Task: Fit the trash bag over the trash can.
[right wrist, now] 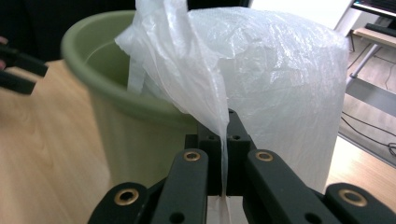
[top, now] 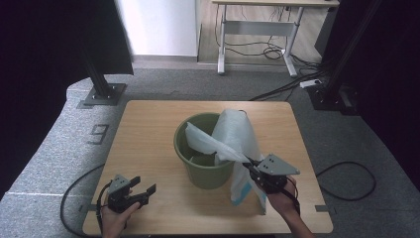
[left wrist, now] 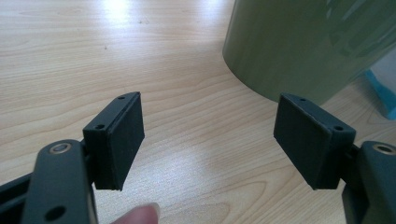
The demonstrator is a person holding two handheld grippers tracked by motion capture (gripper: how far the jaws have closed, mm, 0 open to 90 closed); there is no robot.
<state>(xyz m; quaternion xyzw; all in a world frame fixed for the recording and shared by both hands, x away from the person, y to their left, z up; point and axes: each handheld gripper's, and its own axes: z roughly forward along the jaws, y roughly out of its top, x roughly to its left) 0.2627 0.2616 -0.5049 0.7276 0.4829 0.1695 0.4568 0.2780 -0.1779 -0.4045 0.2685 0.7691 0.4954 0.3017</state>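
From the high view, the green bucket point(top: 204, 151) stood near the middle of the bench point(top: 148, 129), with a white plastic bag point(top: 237, 134) draped half inside it and half down its right outer side. The right gripper point(top: 252, 166) was clamped on a stretched edge of the bag just beside the bucket's rim. The left gripper point(top: 143, 191) rested low near the bench's front left, well apart from the bucket. With nothing steadying the bucket, a hard pull on the bag could have tipped or dragged it.

In the left gripper view, the jaws stood wide with nothing between them; the pads point(left wrist: 122, 140) framed bare bench, and the bucket wall point(left wrist: 299, 46) lay ahead to the right. A fingertip point(left wrist: 140, 215) showed at the bottom edge.

In the right gripper view, the jaws were closed tight on a thin pleat of the bag point(right wrist: 224, 116). The film was taut there, so it might have torn or slipped free, and the bag could have missed the rim point(right wrist: 140, 100) instead of settling over it.
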